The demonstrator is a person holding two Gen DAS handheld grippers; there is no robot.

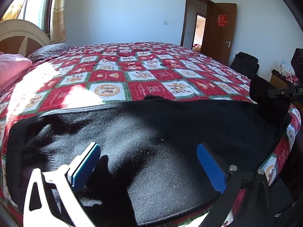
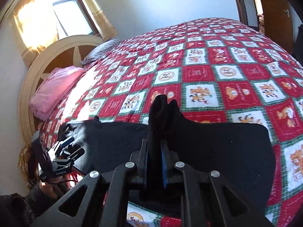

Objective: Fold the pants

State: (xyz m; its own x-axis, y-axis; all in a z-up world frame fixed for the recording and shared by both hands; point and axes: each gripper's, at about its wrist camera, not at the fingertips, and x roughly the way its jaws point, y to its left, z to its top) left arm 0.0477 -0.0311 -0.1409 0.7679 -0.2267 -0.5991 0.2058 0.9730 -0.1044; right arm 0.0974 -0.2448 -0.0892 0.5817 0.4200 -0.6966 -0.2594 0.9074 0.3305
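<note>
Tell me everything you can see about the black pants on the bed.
The black pants look like thick, fuzzy knit fabric, speckled with pale lint, with a ribbed band along one edge. They lie spread across the near side of the red patterned quilt, partly sunlit. The right gripper is shut on a bunched fold, lifting it into a peak. The left gripper is open above the cloth, its blue pads apart.

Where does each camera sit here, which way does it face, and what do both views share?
Left wrist: on the left gripper, open low over the black pants, facing across the bed to the door; the right gripper shows at right.
Right wrist: on the right gripper, shut on a raised bunch of pants, facing the headboard and window; the left gripper and a hand show at left.
Shared: pants, checked quilt, pink bedding.
</note>
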